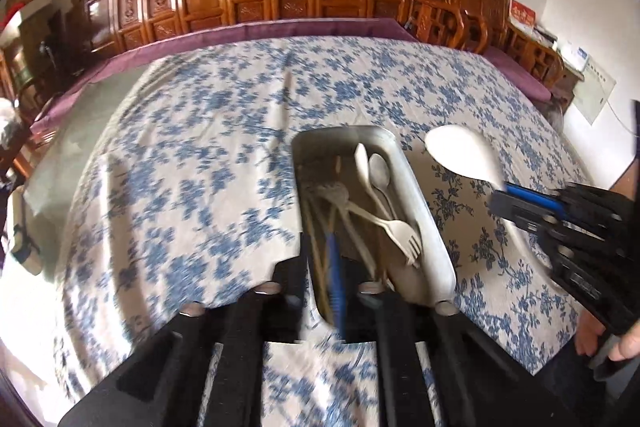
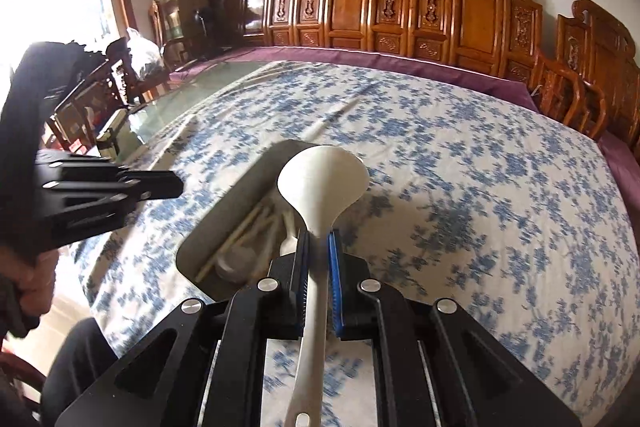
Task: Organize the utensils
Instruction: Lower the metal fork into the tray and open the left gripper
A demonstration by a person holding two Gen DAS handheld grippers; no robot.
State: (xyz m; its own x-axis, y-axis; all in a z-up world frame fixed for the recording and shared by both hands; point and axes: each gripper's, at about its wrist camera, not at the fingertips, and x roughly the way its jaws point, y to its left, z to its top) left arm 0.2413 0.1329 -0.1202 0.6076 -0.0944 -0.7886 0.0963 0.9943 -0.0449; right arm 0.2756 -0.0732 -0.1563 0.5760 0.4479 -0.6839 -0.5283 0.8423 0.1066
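Observation:
A long metal tray (image 1: 434, 247) lies on the blue-flowered tablecloth and holds a white fork (image 1: 396, 227), a metal spoon (image 1: 380, 173), a white spoon and chopsticks. My left gripper (image 1: 326, 269) is at the tray's near end; its jaws stand close, with the tray's near rim seeming to lie between them. My right gripper (image 2: 319, 247) is shut on the handle of a large white rice paddle (image 2: 323, 183) and holds it in the air just right of the tray (image 2: 244, 183). The paddle (image 1: 464, 155) and right gripper (image 1: 516, 205) also show in the left wrist view.
The tablecloth (image 1: 192, 155) covers a large table with a purple cloth edge (image 1: 256, 27) beyond it. Carved wooden chairs (image 2: 400, 7) line the far wall. The left gripper (image 2: 160, 187) hovers at the left in the right wrist view.

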